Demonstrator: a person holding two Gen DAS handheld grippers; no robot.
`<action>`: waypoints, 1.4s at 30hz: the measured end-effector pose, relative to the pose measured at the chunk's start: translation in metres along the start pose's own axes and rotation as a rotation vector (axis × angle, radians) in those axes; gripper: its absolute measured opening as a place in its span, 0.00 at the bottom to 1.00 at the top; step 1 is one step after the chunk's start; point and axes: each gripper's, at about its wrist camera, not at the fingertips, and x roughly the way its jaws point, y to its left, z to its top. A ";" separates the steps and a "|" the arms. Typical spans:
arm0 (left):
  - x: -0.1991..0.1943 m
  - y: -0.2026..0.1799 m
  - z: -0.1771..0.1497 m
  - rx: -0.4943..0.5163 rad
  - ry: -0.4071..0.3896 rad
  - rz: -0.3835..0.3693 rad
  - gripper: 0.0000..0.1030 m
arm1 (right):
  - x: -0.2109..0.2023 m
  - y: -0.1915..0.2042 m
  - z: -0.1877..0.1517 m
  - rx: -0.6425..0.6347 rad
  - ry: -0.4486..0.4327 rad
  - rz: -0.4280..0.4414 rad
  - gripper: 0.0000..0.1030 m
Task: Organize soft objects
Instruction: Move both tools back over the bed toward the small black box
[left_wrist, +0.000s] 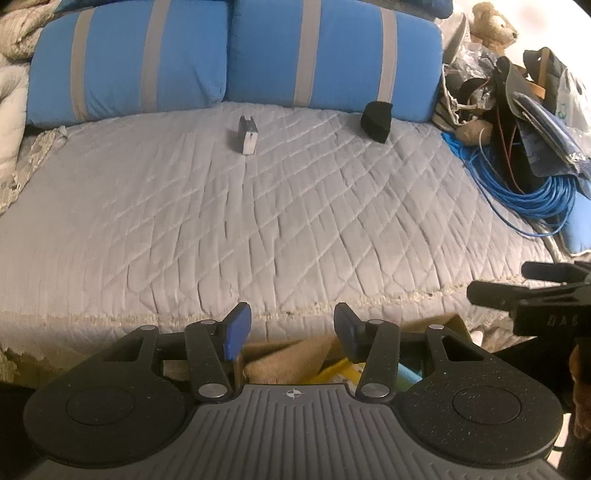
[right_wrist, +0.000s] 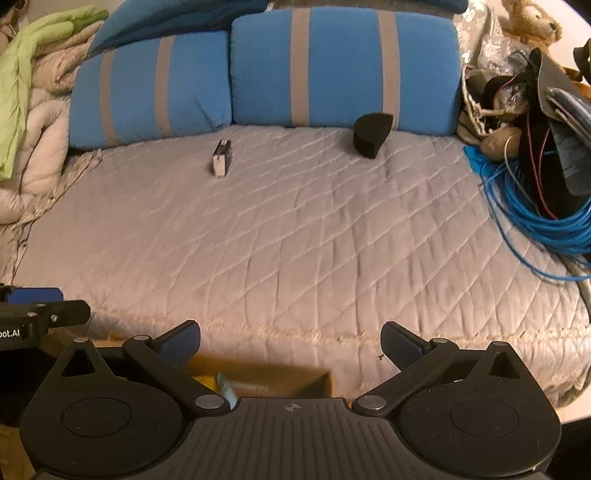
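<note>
A black foam wedge (left_wrist: 376, 116) (right_wrist: 371, 133) lies on the grey quilted bed (left_wrist: 258, 221) (right_wrist: 295, 240), against the right blue striped pillow (left_wrist: 332, 55) (right_wrist: 343, 70). A small grey-and-white block (left_wrist: 247, 138) (right_wrist: 222, 157) lies near the bed's far middle. My left gripper (left_wrist: 291, 336) is open and empty over the bed's near edge. My right gripper (right_wrist: 290, 345) is wide open and empty, also at the near edge. Each gripper shows at the other view's side, the right one in the left wrist view (left_wrist: 532, 295) and the left one in the right wrist view (right_wrist: 37, 310).
A cardboard box (left_wrist: 288, 360) (right_wrist: 258, 380) with yellow and teal items sits below the grippers. A blue cable coil (left_wrist: 532, 195) (right_wrist: 543, 221), bags and a teddy bear (left_wrist: 493, 24) (right_wrist: 532, 20) crowd the right. Blankets (right_wrist: 33, 110) pile at the left, beside the left pillow (left_wrist: 125, 70).
</note>
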 end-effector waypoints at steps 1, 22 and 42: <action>0.001 0.000 0.002 0.006 -0.005 0.001 0.47 | 0.001 -0.002 0.003 -0.002 -0.011 -0.003 1.00; 0.047 0.010 0.045 0.045 -0.088 0.076 0.50 | 0.046 -0.027 0.056 -0.106 -0.100 -0.068 1.00; 0.080 0.001 0.091 0.089 -0.138 0.076 0.70 | 0.082 -0.034 0.089 -0.174 -0.067 -0.102 1.00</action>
